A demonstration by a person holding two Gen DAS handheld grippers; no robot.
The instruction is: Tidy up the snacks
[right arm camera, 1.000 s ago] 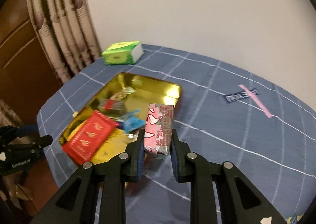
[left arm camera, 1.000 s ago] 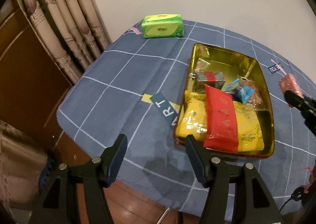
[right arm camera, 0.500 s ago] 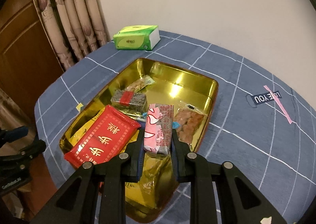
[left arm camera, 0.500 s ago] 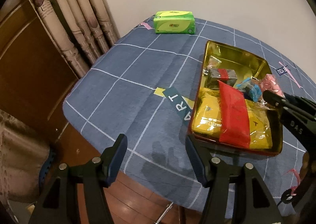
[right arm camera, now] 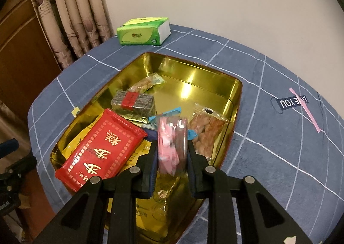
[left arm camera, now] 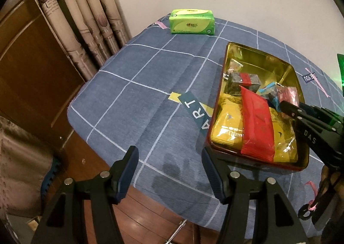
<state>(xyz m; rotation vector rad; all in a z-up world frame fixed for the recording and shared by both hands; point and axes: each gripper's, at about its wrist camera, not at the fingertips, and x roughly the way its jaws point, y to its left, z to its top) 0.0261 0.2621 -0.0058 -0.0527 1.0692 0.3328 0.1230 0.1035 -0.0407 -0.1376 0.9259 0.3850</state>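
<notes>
Over the gold tin (right arm camera: 233, 102), the right gripper (right arm camera: 172, 165) clamps the pink snack packet (right arm camera: 171, 140) just above the red packet (right arm camera: 101, 149). Let go now, it might land crooked on that pile; the left gripper (left arm camera: 169, 170) hangs open and empty beside the tin

snacks (right arm camera: 101, 149) in tin (right arm camera: 193, 76), tissue pack (right arm camera: 143, 34) behind

Green tissue pack (right arm camera: 143, 33) at far edge of table, near curtain. Blue tablecloth (left arm camera: 137, 102) with white grid lines; "ART" label (left arm camera: 196, 112) sewn near its middle, "LOVE YOU" label (right arm camera: 292, 102) at right, crossed by pink strip (right arm camera: 305, 112). Beige patterned curtain (left arm camera: 86, 18) hangs far left, beside brown wooden door (left arm camera: 25, 65). Plain white wall (right arm camera: 215, 3) behind. Wooden floor (left arm camera: 137, 216) below near edge.
</notes>
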